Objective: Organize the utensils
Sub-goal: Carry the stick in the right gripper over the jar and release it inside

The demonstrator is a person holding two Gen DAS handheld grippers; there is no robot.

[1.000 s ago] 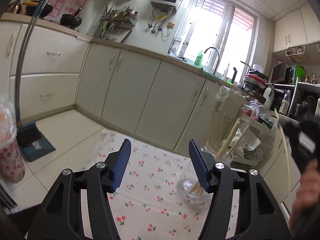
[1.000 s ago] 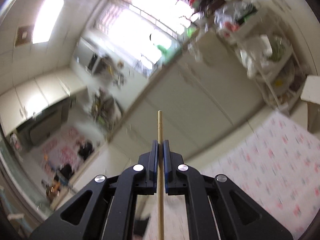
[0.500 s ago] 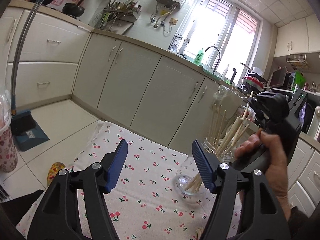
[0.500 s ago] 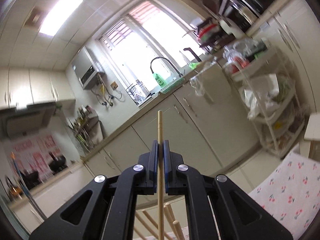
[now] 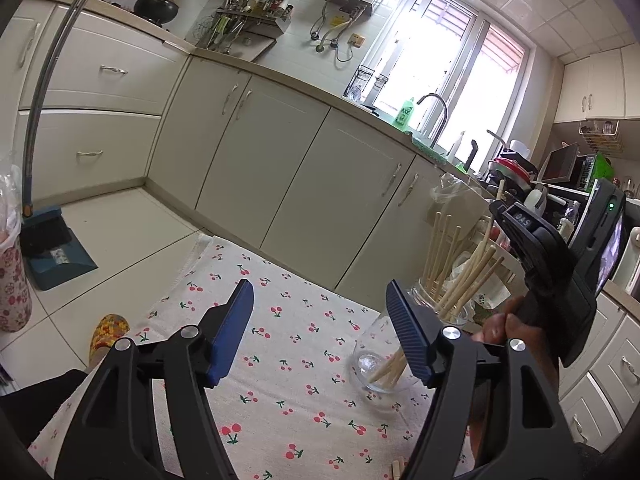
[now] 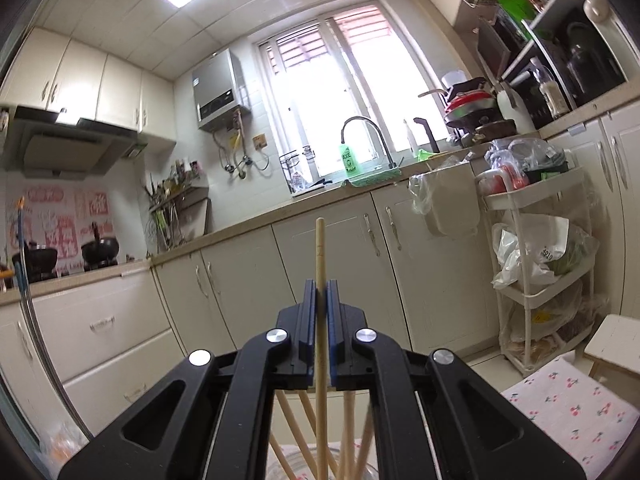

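The jaws of the right gripper (image 6: 320,312) are clenched on a single wooden chopstick (image 6: 320,264), which is held upright between the blue pads (image 6: 307,316). The chopstick's upper end projects above the jaws, and its lower length runs down between the black arms toward the mouth of a clear glass jar (image 6: 296,466), seen blurred at the bottom edge. Other chopsticks (image 6: 288,420) are seen fanned out beneath the jaws, leaning at various angles inside that jar.

The jaws of the left gripper (image 5: 320,332) are spread wide, with nothing held between the ribbed blue pads (image 5: 404,328). In the left wrist view the glass jar (image 5: 384,360) stands on the surface just beyond the right-hand pad, partly hidden by it. A bundle of chopsticks (image 5: 460,276) is propped in the jar, tips down, leaning outward. The right gripper (image 5: 540,256) is seen above and beside the jar, gripped by the person's hand (image 5: 516,328), with the top of its chopstick (image 5: 500,190) showing above it.

The surface is covered by a white cloth with a cherry print (image 5: 288,320). One more wooden stick end (image 5: 396,470) lies on the cloth at the lower edge. Beyond the surface, cream kitchen cabinets (image 5: 304,184), a sink tap (image 5: 436,116) under the window, and a blue dustpan (image 5: 56,256) on the floor can be made out.
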